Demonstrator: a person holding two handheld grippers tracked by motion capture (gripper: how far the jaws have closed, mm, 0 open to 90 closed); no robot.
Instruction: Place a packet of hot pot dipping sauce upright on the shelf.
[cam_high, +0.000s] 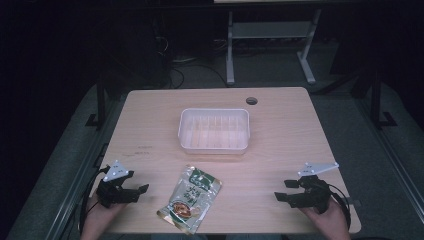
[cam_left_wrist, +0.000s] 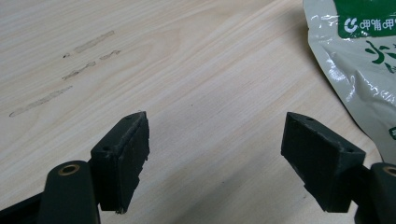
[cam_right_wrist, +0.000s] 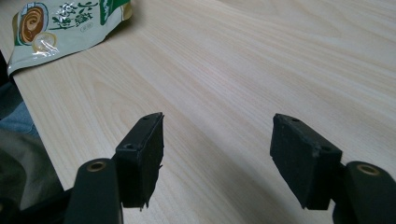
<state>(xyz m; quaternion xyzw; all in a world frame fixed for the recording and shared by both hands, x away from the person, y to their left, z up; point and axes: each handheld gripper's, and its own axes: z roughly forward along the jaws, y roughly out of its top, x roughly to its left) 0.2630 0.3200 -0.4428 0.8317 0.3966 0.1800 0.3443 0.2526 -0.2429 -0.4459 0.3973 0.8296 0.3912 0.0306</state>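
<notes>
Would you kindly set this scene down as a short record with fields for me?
surface: wooden table
pouch: food pouch lying flat near the front edge, between the grippers
container: clear plastic tray, empty, beyond the pouch
left gripper: left gripper open, holding nothing, beside the pouch
right gripper: right gripper open, holding nothing, apart from the pouch

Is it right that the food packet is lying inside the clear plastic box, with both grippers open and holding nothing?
Not quite. The food packet lies flat on the table, nearer the person than the clear plastic box, which is empty, as the high view shows. The rest holds: the left gripper and right gripper are open, holding nothing.
</notes>
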